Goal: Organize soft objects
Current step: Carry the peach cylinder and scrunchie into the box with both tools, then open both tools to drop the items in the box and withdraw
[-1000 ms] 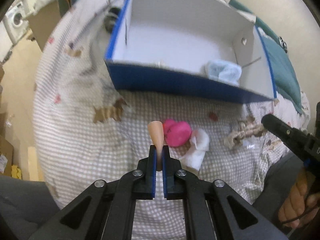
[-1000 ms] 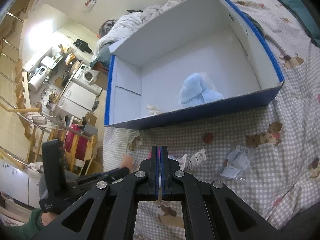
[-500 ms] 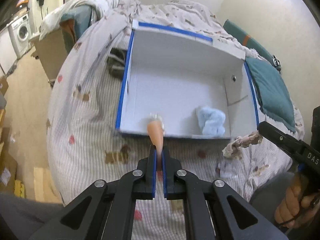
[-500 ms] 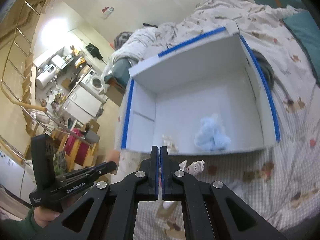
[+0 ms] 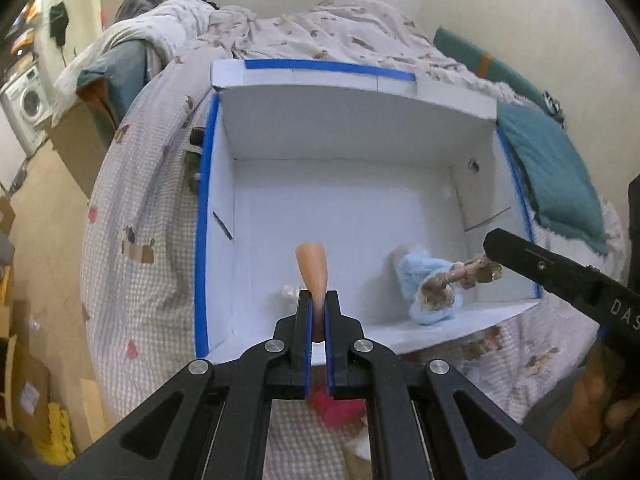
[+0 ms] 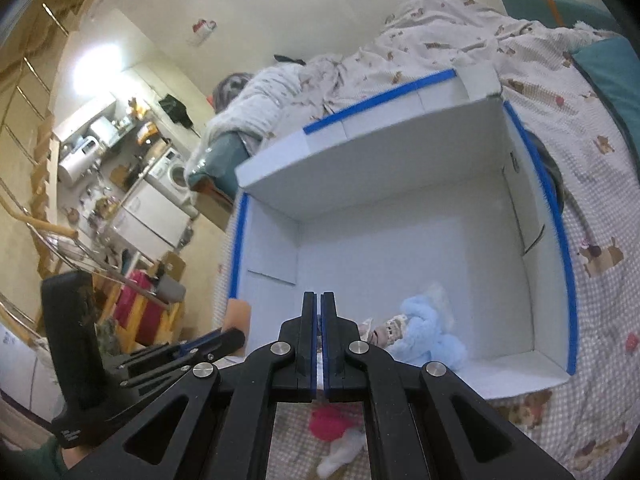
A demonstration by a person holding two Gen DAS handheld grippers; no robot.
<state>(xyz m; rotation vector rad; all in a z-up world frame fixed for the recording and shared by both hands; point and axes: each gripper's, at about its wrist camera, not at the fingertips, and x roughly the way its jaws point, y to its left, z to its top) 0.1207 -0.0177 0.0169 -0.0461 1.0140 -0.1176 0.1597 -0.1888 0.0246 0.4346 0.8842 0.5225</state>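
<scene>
Tongs first: my left gripper (image 5: pixel 316 316) is clamped on a peach-coloured tapered soft piece (image 5: pixel 312 270), long axis running straight out along the fingers, wide end pointing up-frame over the floor of the white cardboard box with blue taped rim (image 5: pixel 202 216). So the piece already sits above the box's near-left part; I'd judge release only needs the jaws to part. My right gripper (image 6: pixel 319 334) has its jaws together on a beige-brown knitted soft toy (image 5: pixel 460 278); in the left view that toy hangs from its tip at centre right, over the pale blue fluffy plush (image 5: pixel 428 280) lying in the box's near-right corner. Right arm is the nearer one to that corner, left arm to the left wall.

Bottom of frame, outside the box on the checked bedspread with dog print (image 5: pixel 120 240): a pink soft ball (image 6: pixel 330 424) and a white fluffy scrap (image 6: pixel 342 454), both just below the tongs and not yet packed.

Farther up: teal cushion (image 5: pixel 552 172) at right.

Writing: "DAS" readable on the right gripper's body, rest cut off.
</scene>
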